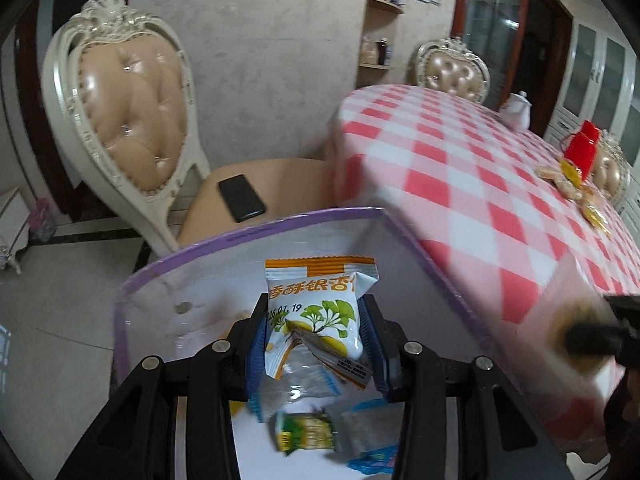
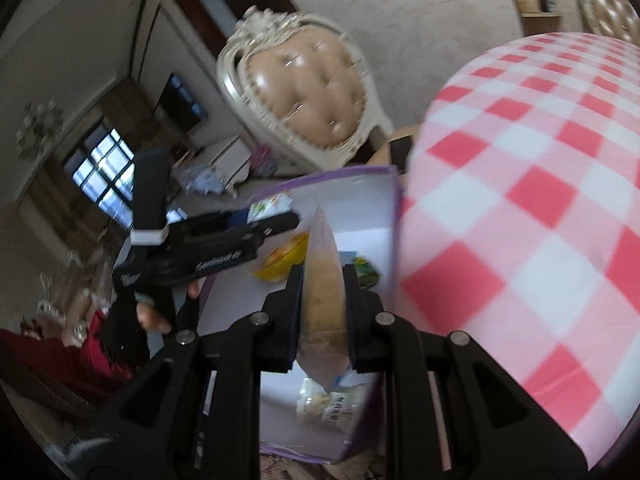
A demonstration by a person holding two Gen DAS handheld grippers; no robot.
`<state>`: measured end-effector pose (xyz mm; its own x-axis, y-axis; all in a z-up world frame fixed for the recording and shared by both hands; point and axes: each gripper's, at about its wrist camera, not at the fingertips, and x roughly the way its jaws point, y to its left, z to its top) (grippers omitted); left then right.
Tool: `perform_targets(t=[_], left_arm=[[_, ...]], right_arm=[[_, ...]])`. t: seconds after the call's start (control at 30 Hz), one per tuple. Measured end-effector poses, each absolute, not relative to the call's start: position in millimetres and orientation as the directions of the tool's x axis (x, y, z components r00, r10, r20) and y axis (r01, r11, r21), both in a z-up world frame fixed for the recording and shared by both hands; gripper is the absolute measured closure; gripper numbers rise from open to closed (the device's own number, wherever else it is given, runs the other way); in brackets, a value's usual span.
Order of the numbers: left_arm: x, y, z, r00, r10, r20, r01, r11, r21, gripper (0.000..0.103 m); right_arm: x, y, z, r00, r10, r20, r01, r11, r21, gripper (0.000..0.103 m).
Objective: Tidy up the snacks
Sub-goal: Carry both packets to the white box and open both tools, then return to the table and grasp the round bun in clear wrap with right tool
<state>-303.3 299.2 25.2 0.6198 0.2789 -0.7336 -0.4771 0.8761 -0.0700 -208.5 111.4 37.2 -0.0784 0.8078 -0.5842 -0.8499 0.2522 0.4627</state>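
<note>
Box (image 1: pixel 248 236) with purple rim sits left of your checked table (image 1: pixel 460 184); above it your left gripper (image 1: pixel 316 344) grips a white snack packet (image 1: pixel 316 316), your right gripper (image 2: pixel 323 304) clamps what seems a clear biscuit packet (image 2: pixel 322 280).

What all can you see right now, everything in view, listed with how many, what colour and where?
White and orange ginkgo snack packet: one, between the left gripper's fingers, over the box.
Clear packet with a tan biscuit: one, clamped edge-on in the right gripper.
White cardboard box with purple rim: one, beside the table, below both grippers.
Loose snack packets: several, green, yellow, clear, in the box.
Red and white checked tablecloth: one, covering the table.
Orange snack packets: a few, at the table's far side.
Red container: one, behind those packets.
Black phone: one, on the chair seat.
Cream tufted chair: nearest one, behind the box.
Left gripper: black, closed on the ginkgo packet.
Right gripper: black, closed on the biscuit packet.
</note>
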Motion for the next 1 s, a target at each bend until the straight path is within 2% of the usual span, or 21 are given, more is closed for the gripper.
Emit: perform_targets(t=[0.1, 0.17, 0.2, 0.23, 0.3, 0.43, 0.53, 0.63, 0.73, 0.9, 1.0], left_arm=[[-303, 307, 25, 0.599, 0.310, -0.738, -0.514, 0.856, -0.058, 0.055], [-304, 309, 26, 0.588, 0.348, -0.731, -0.540, 0.841, -0.035, 0.038], [-304, 307, 28, 0.584, 0.377, -0.719, -0.553, 0.833, -0.012, 0.025], [-304, 306, 29, 0.584, 0.400, -0.707, -0.560, 0.829, 0.007, 0.019], [-302, 302, 32, 0.588, 0.429, -0.686, -0.561, 0.827, 0.037, 0.019], [-288, 290, 39, 0.611, 0.399, -0.684, -0.522, 0.852, 0.030, 0.019], [-269, 270, 46, 0.631, 0.369, -0.683, -0.482, 0.876, 0.028, 0.019], [-241, 240, 57, 0.673, 0.316, -0.669, -0.399, 0.916, 0.032, 0.019], [-207, 207, 67, 0.726, 0.220, -0.652, -0.295, 0.955, -0.006, 0.018], [-127, 148, 67, 0.747, 0.066, -0.661, -0.125, 0.991, -0.042, 0.016], [-75, 111, 55, 0.711, -0.010, -0.703, -0.051, 0.996, -0.067, 0.016]], right_arm=[[-218, 123, 34, -0.106, 0.803, -0.587, -0.859, 0.223, 0.460, 0.075], [-214, 124, 33, -0.076, 0.806, -0.587, -0.854, 0.251, 0.456, 0.051], [-211, 121, 32, -0.065, 0.810, -0.582, -0.850, 0.261, 0.458, 0.049], [-208, 119, 33, -0.057, 0.813, -0.579, -0.844, 0.271, 0.463, 0.048], [-197, 111, 34, -0.042, 0.818, -0.574, -0.829, 0.292, 0.477, 0.048], [-181, 85, 45, 0.028, 0.821, -0.570, -0.818, 0.347, 0.459, 0.048], [-165, 60, 51, 0.129, 0.809, -0.574, -0.796, 0.429, 0.426, 0.034], [-144, 34, 53, 0.238, 0.783, -0.575, -0.762, 0.517, 0.389, 0.032], [-122, 1, 57, 0.361, 0.729, -0.581, -0.715, 0.616, 0.329, 0.022], [-66, -78, 56, 0.566, 0.540, -0.623, -0.494, 0.827, 0.268, 0.022], [-33, -139, 52, 0.622, 0.467, -0.629, -0.333, 0.884, 0.328, 0.022]])
